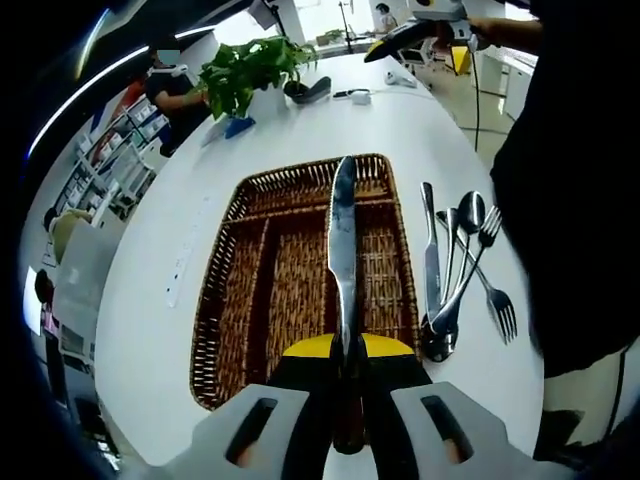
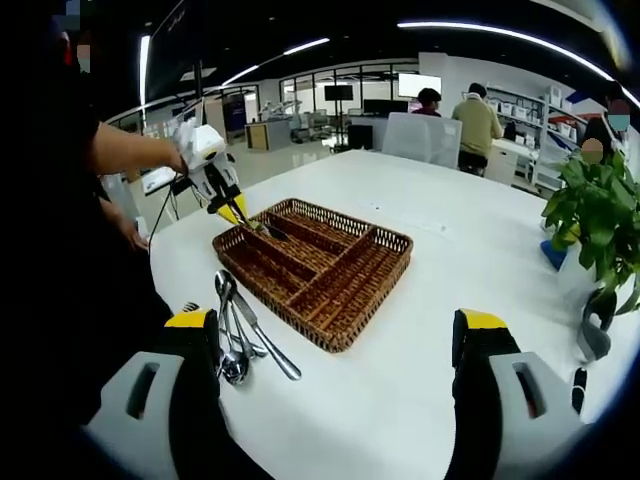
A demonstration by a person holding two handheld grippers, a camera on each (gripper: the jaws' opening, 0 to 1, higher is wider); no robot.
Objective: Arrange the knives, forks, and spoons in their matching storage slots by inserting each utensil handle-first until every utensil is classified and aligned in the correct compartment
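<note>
Left tongs point(image 1: 348, 385) grasp a knife point(image 1: 343, 240) above the basket point(image 1: 235, 300); right tongs point(image 2: 335, 345) released.

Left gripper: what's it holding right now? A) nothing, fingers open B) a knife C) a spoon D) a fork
B. The left gripper is shut on a knife, its blade pointing out over the wicker tray; the right gripper view also shows it holding the knife above the tray, while the loose utensils lie on the table beside it.
</note>
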